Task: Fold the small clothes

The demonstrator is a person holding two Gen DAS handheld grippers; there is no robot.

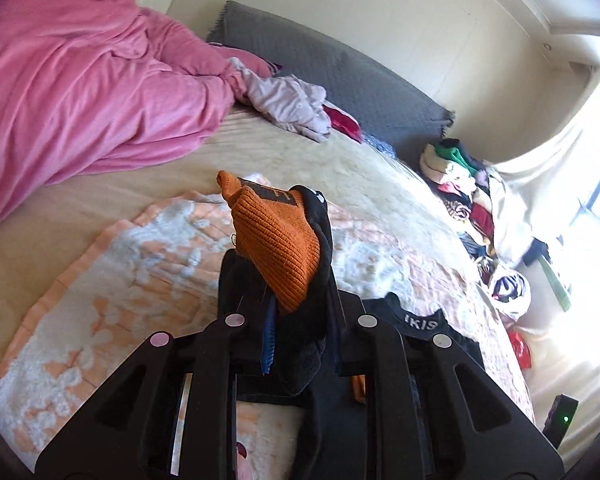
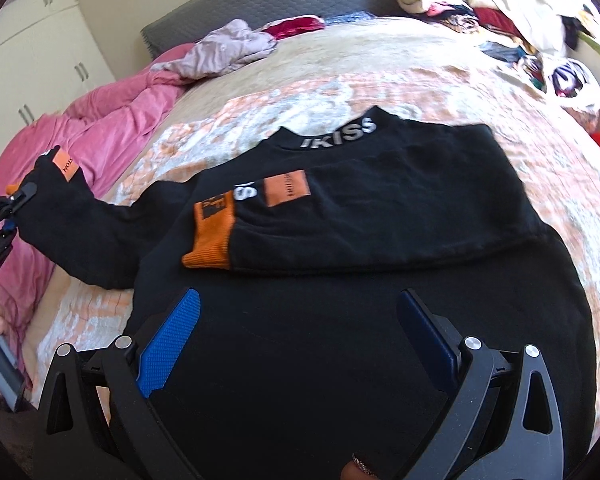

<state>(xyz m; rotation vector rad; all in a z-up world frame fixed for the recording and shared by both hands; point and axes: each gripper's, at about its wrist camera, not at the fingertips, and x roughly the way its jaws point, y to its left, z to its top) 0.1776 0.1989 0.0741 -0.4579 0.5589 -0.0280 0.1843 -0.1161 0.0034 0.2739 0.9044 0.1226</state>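
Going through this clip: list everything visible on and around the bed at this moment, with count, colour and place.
sweater: one, black with orange cuffs, spread on the blanket; one sleeve folded across the chest
raised sleeve: one, black, orange cuff, lifted at the sweater's side
blanket: one, peach and white, on the bed
duvet: one, pink, bunched at the bed's far side
pale garment: one, lilac-grey, crumpled near the headboard
headboard: one, grey
clothes pile: mixed colours, beside the bed
wardrobe: cream, by the wall
left gripper: black, shut on the raised sleeve
right gripper: blue pads, open over the sweater
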